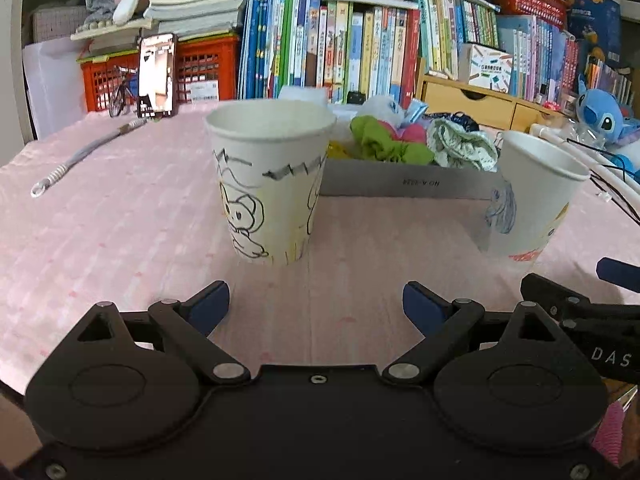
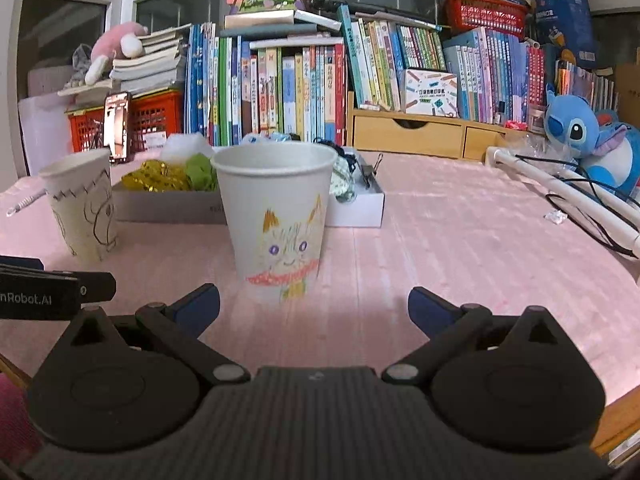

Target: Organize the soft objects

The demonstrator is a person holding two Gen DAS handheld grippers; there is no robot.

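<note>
The black gripper body at the right edge of the left wrist view (image 1: pixel 612 344) bears the white letters "DAS". The black gripper body at the left edge of the right wrist view (image 2: pixel 40 296) reads "nRobot.AI", its beginning cut off. Print on the grey box wall (image 1: pixel 400 184) and the book spines (image 1: pixel 360 48) is too small to read.
</note>
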